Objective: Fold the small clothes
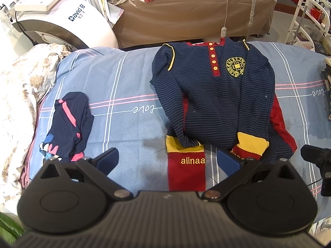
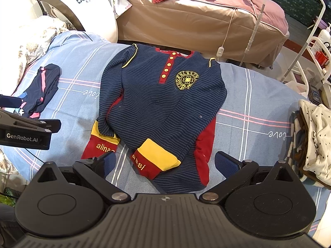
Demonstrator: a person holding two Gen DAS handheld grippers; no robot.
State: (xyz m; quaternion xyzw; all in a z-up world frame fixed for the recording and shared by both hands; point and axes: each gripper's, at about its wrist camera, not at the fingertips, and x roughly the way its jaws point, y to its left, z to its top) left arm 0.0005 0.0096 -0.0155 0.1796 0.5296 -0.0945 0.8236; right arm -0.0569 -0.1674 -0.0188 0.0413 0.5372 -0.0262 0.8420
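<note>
A navy striped child's shirt [image 1: 219, 101] [image 2: 165, 107] with red placket, yellow crest and red-and-yellow cuffs lies face up on the blue checked bed. Both sleeves are folded in over the body; the cuffs [image 1: 250, 146] [image 2: 157, 157] lie near the hem. My left gripper [image 1: 167, 159] hovers open just before the left cuff lettered "alinaa" [image 1: 186, 159], holding nothing. My right gripper [image 2: 165, 163] hovers open above the right cuff and hem, also holding nothing. The left gripper's body [image 2: 26, 132] shows at the left edge of the right wrist view.
A crumpled navy and pink garment [image 1: 70, 124] [image 2: 43, 91] lies at the left. A pile of spotted clothes [image 2: 314, 136] sits at the bed's right edge. A floral quilt [image 1: 20, 95] bunches on the left. Beyond the bed [image 1: 115, 82] stand a white machine [image 1: 62, 18] and a brown bed [image 2: 196, 20].
</note>
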